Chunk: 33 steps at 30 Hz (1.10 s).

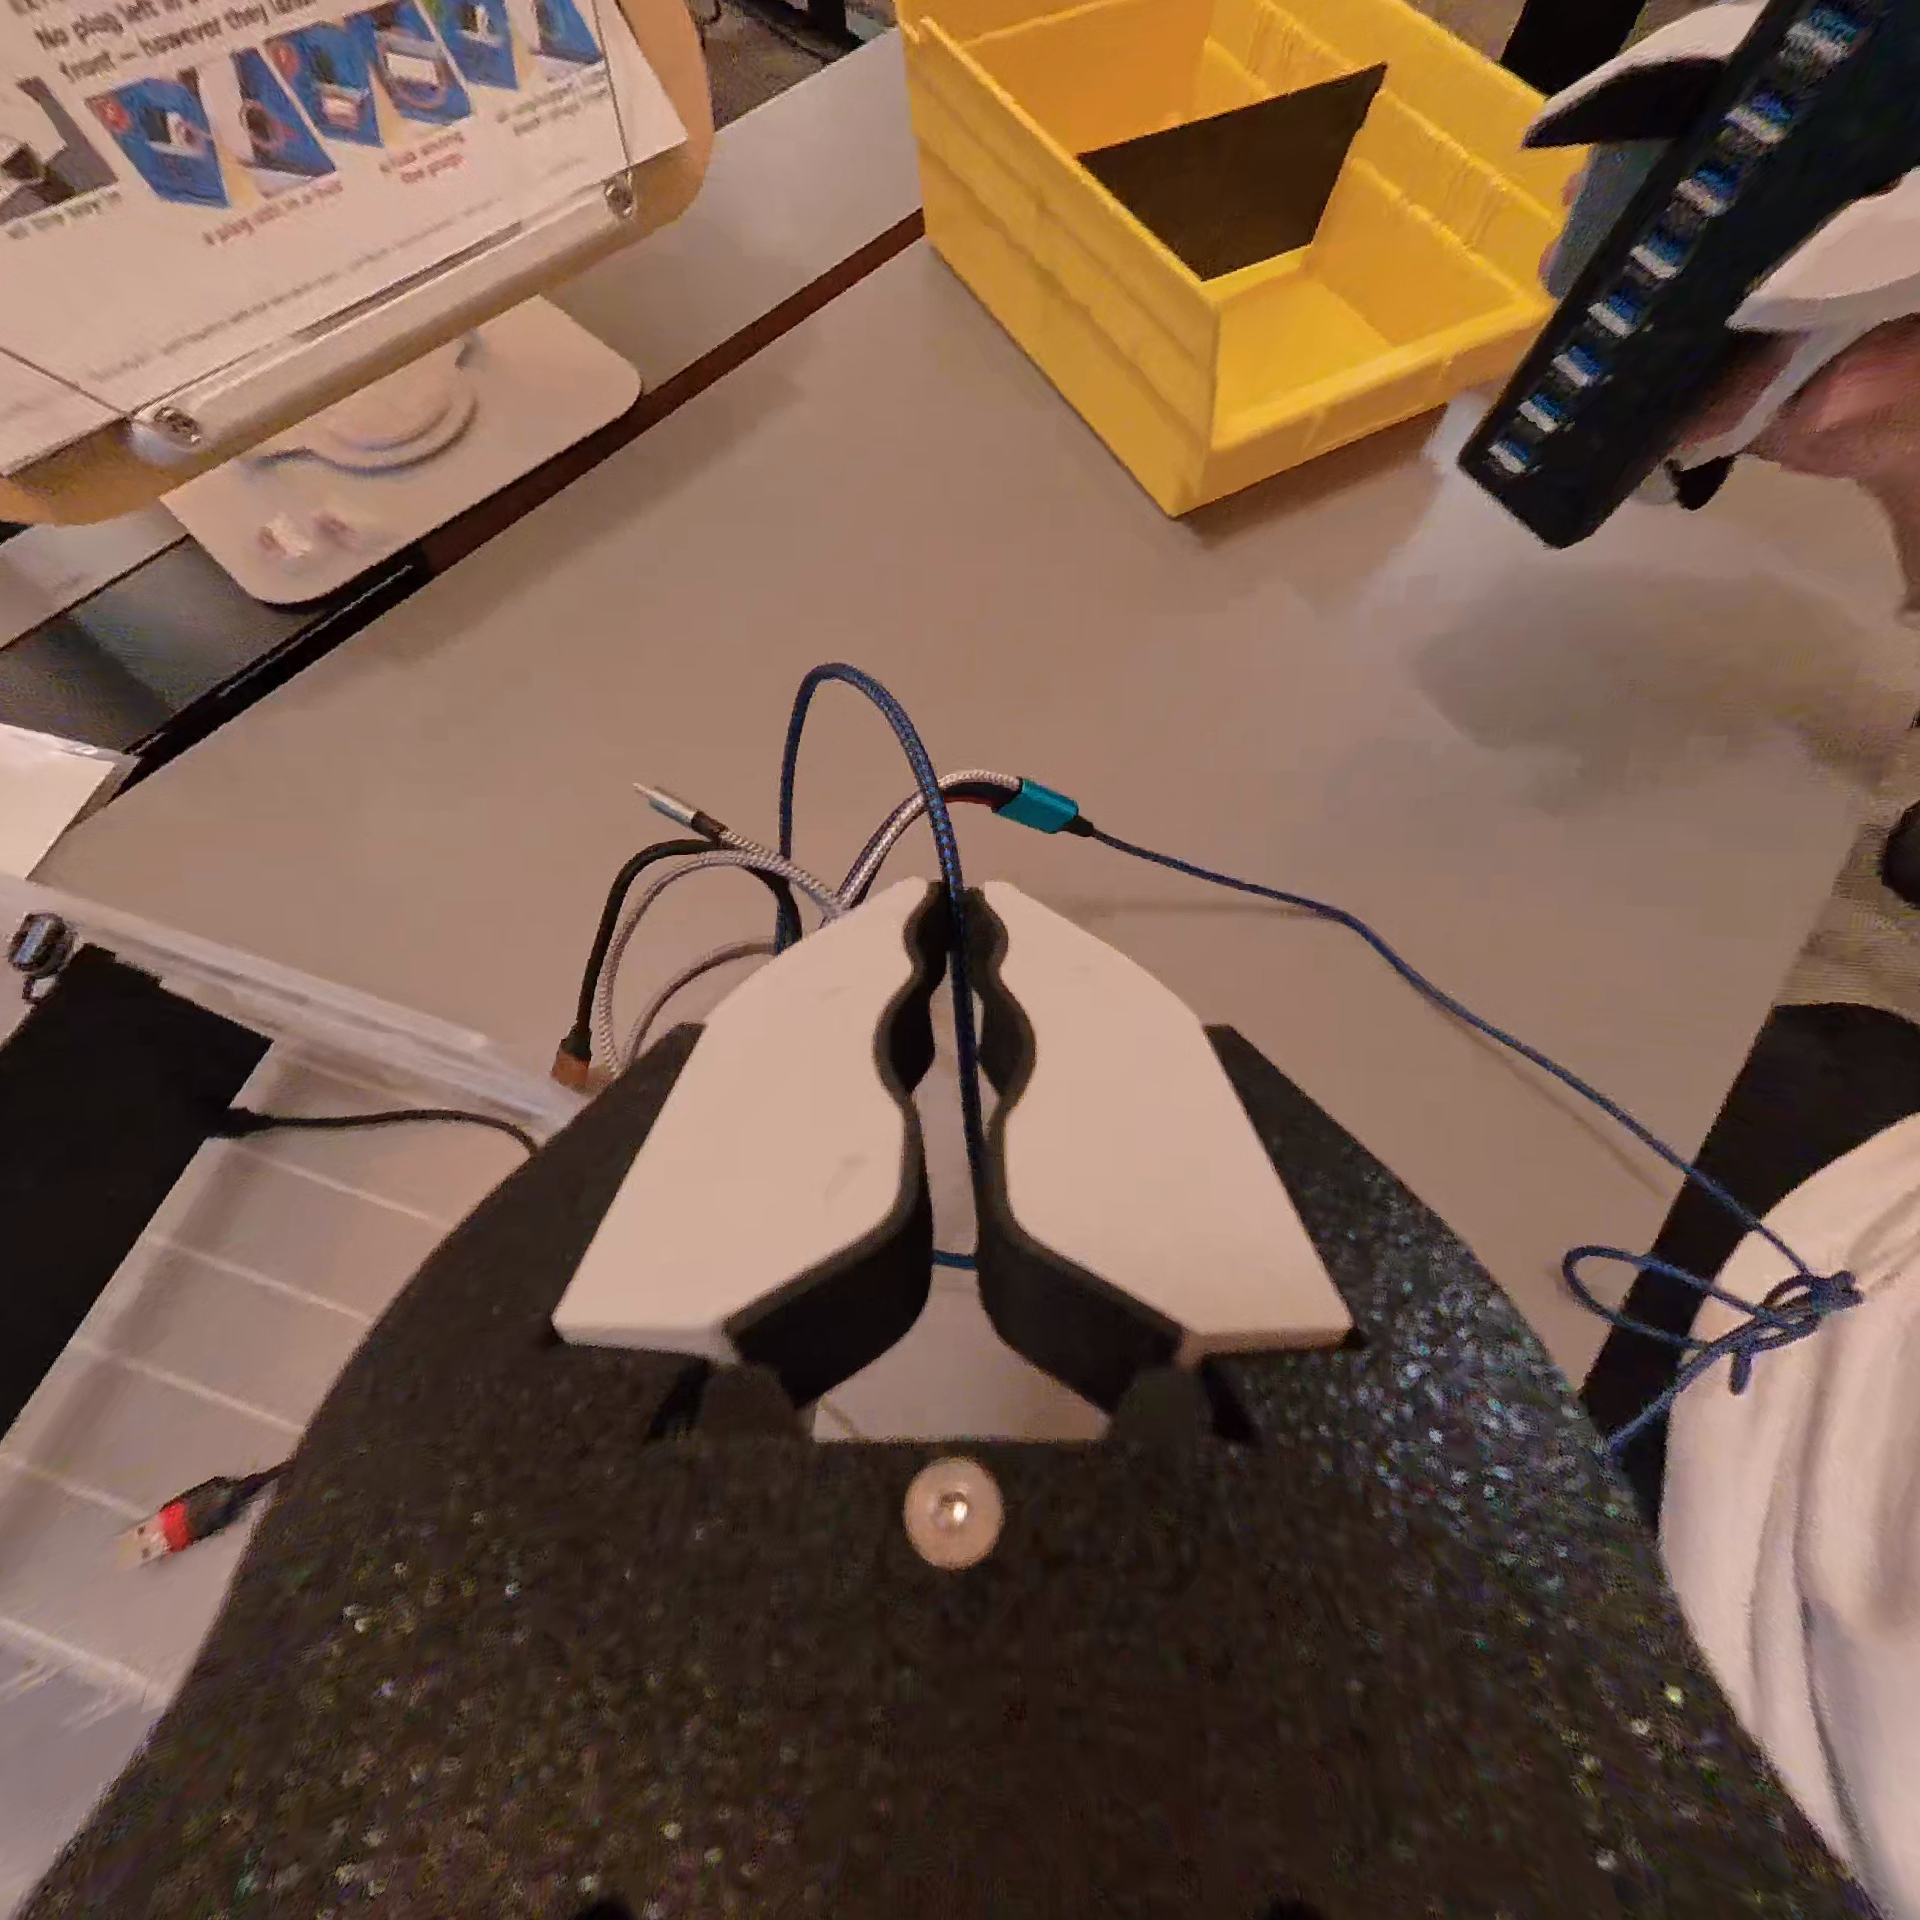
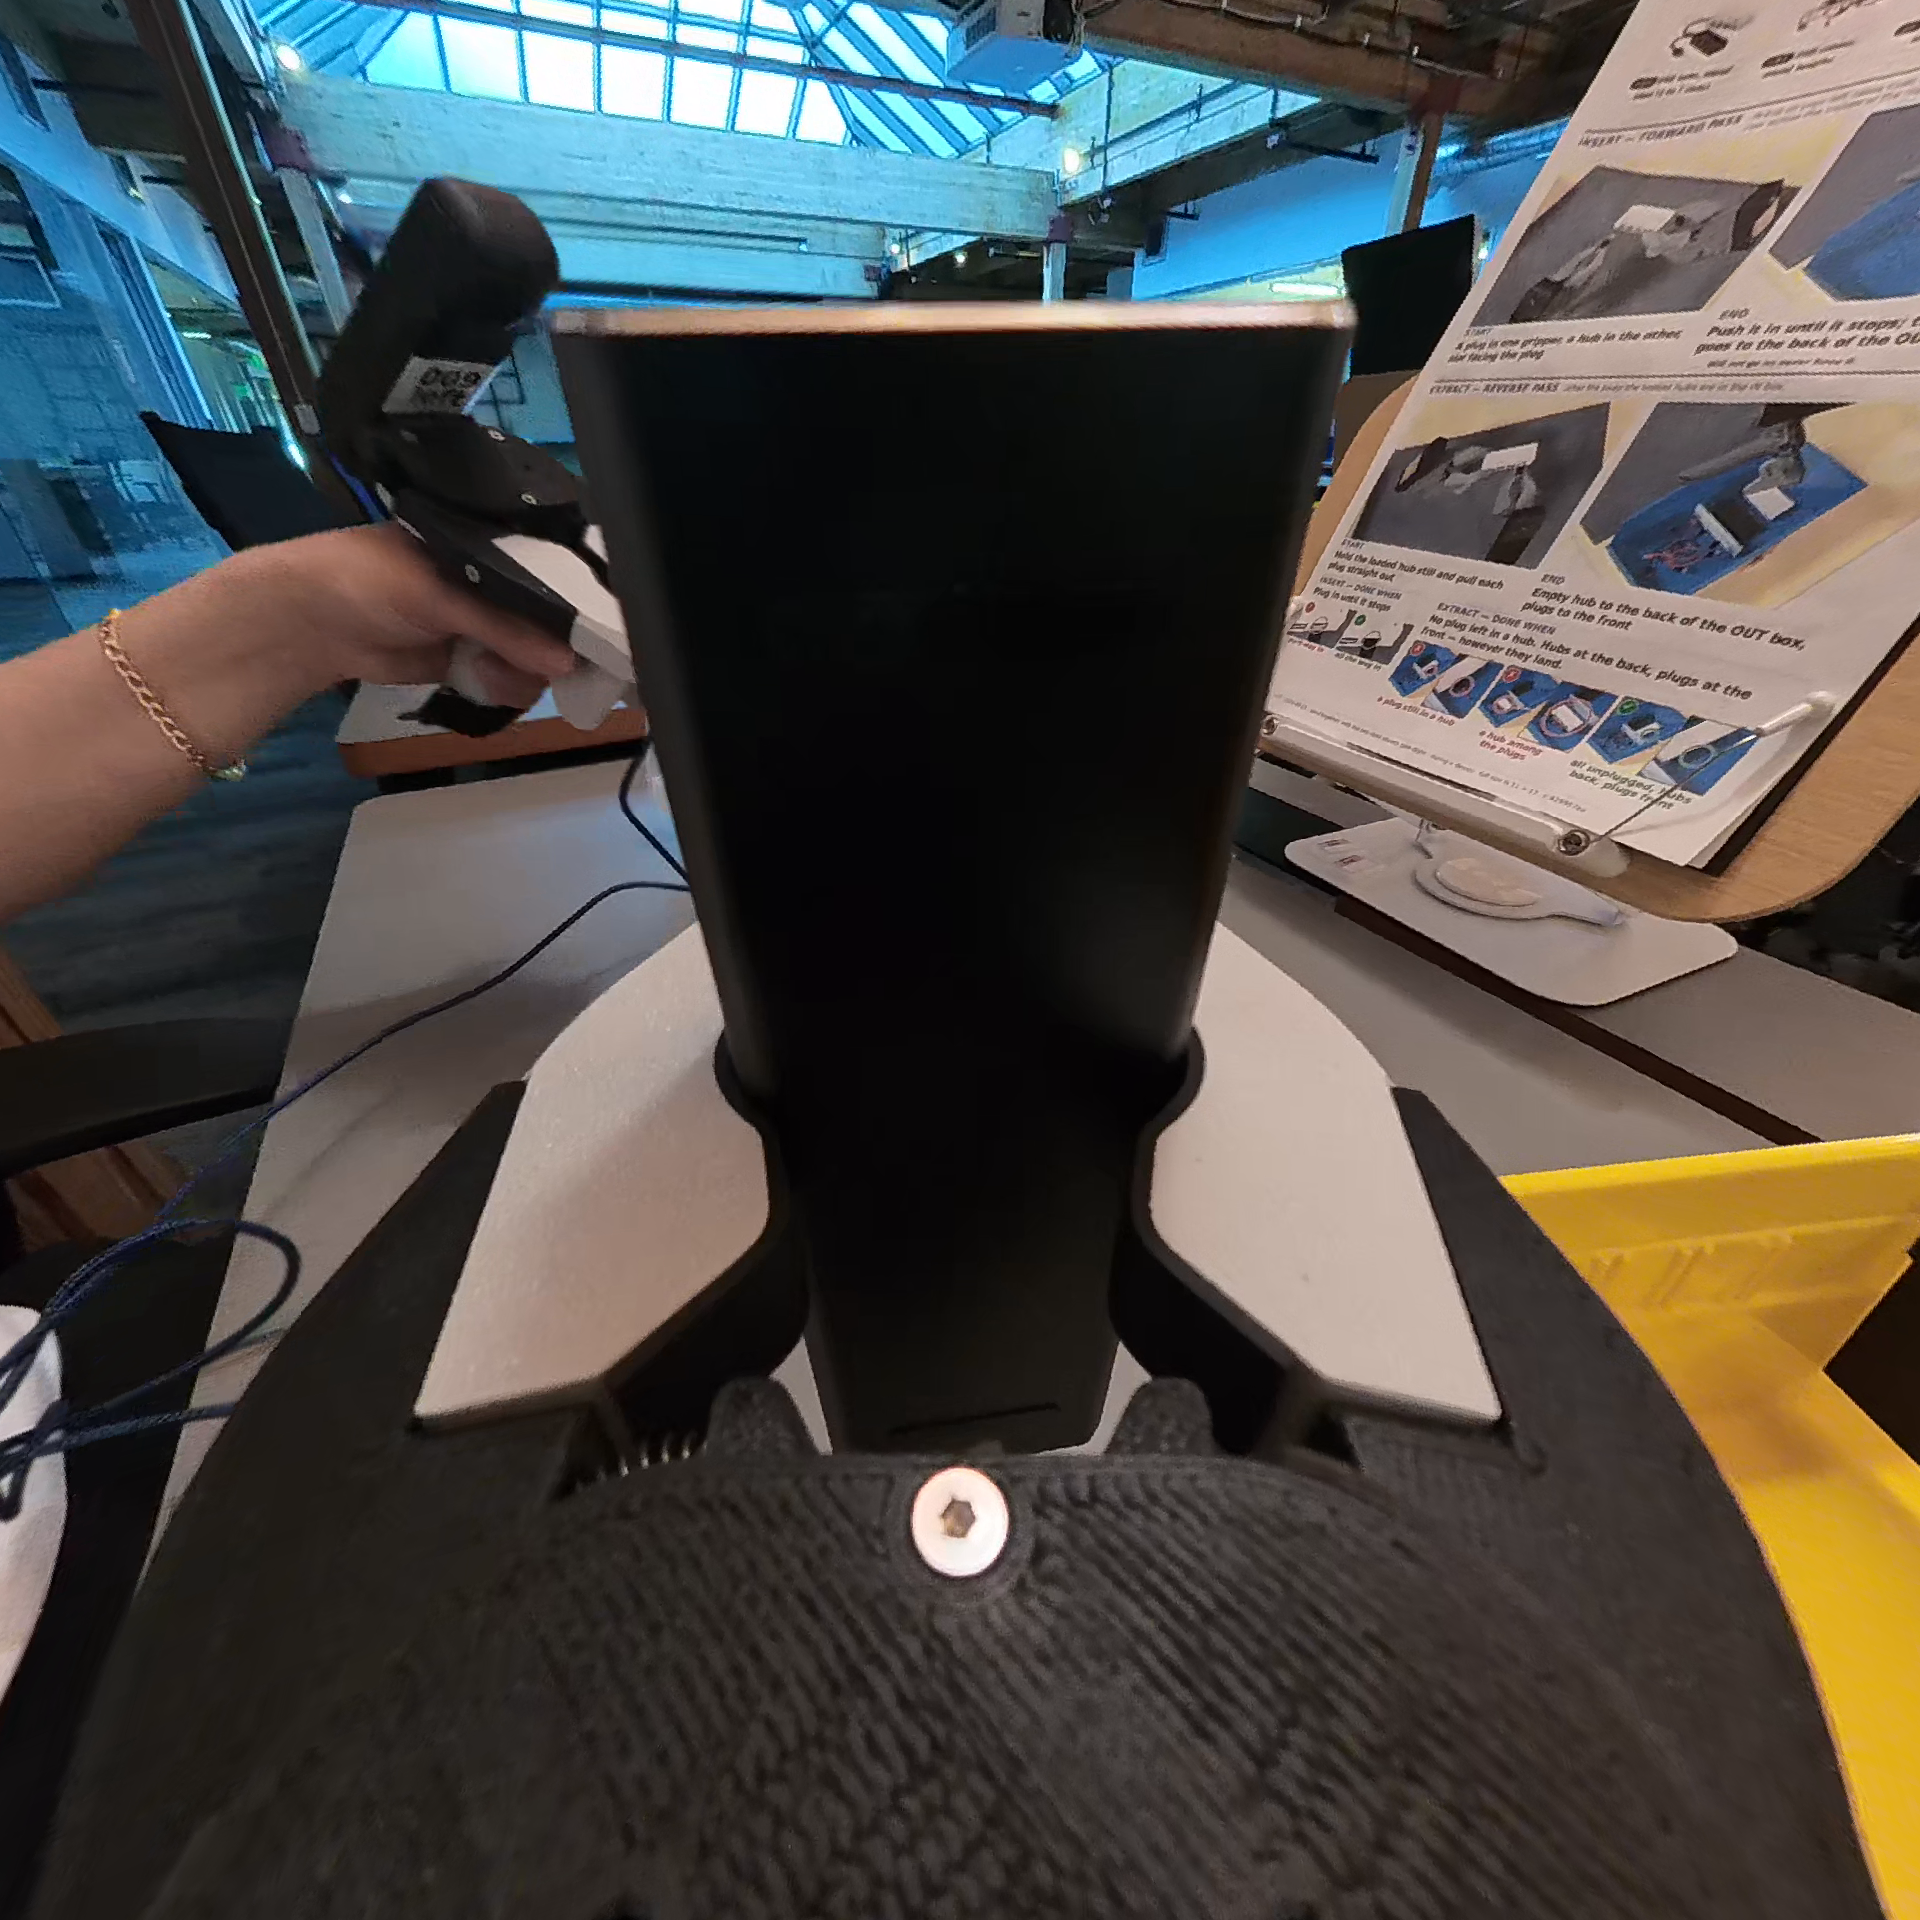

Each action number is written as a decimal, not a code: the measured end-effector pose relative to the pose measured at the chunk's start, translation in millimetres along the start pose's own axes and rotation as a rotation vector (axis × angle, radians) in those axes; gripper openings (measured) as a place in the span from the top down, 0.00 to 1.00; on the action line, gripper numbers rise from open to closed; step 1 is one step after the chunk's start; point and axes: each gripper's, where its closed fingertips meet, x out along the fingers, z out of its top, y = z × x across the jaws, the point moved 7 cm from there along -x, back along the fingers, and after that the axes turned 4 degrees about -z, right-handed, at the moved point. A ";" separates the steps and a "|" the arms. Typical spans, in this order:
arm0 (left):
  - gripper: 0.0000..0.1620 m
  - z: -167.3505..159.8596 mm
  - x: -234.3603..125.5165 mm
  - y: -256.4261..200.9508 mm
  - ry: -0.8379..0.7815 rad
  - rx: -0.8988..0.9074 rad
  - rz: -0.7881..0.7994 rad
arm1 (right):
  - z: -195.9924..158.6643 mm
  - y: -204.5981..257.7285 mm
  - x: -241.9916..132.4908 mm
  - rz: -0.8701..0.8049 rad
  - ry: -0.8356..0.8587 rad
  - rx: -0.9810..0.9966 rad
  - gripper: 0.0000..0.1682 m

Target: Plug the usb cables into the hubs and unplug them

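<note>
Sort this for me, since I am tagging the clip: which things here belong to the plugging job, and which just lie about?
In use:
- left gripper, shut on the blue braided cable
- right gripper, shut on the black hub
- loose cables on the table

Lying about:
- yellow bin
- instruction sheet on its stand
- red-tipped cable

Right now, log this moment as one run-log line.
left hand-held gripper: shut on blue braided cable | right hand-held gripper: shut on black USB hub, raised | no plug visibly inserted | yellow bin behind
</note>
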 end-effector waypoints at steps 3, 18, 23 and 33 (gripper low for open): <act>0.96 4.2 9.1 -19.2 0.002 -0.043 -0.115 | -0.5 -1.3 0.1 0.004 -0.007 0.012 0.56; 0.78 -66.6 98.4 -21.7 0.407 0.208 -0.121 | -0.5 0.2 0.3 0.007 0.004 -0.005 0.56; 0.83 -82.9 131.2 -23.9 0.481 0.153 -0.113 | -2.8 0.7 2.1 0.012 0.016 -0.007 0.56; 0.98 -37.6 71.0 -17.1 0.117 -0.150 -0.543 | -1.8 -1.7 -2.4 -0.003 0.024 -0.023 0.56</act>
